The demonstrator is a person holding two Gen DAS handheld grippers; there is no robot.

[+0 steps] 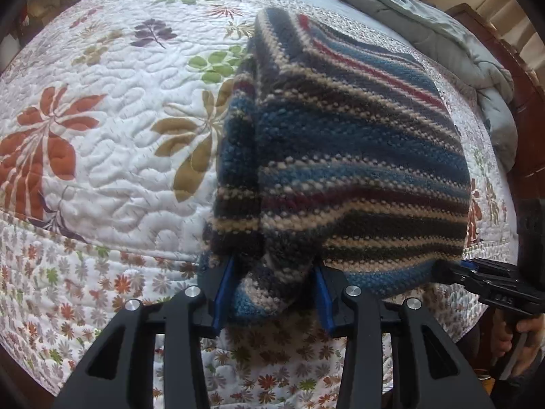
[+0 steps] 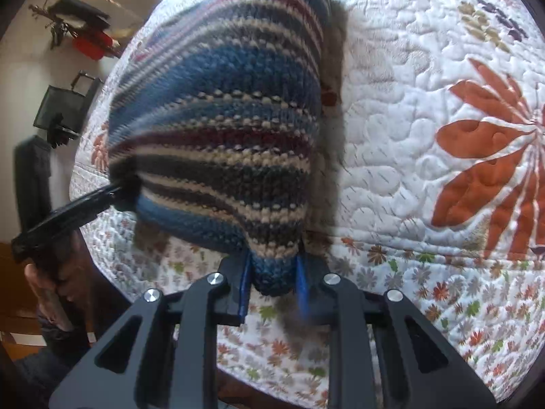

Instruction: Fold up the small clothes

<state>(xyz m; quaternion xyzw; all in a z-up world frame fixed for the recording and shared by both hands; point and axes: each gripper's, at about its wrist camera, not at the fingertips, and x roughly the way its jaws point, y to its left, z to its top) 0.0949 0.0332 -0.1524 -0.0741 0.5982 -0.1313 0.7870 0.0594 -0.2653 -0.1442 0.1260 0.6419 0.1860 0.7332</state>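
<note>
Quilted white cotton, printed with large rust, olive and purple leaf sprays and edged with a band of small flowers, covers the bed [image 1: 112, 156] on which the folding is being done, with a rumpled grey-blue duvet [image 1: 425, 24] pushed to its far side. Across the near part of the quilt a small striped knitted garment in blue, cream, maroon and dark grey wool [image 1: 340, 156] is held up by its lower edge, most of its body seen spread above the bedspread, with a doubled layer along one side. The hem is gripped at two separated points, apparently so that the cloth hangs evenly and can be carried over in one clean fold. The black left gripper with blue pads [image 1: 272, 293] is seen with its jaws standing partly apart and a thick bunch of the knit filling the gap, the pads pressing on it from both sides. The black right gripper with blue pads [image 2: 274, 283] is seen drawn in narrower, its jaws clamped on a rounded corner of the same garment. Each tool appears in the other's view at the opposite corner of the hem, with part of a hand [image 1: 521, 344] visible on the handle. Whether the far edge rests on the quilt cannot be told. The fold is judged to be under way rather than finished.
</note>
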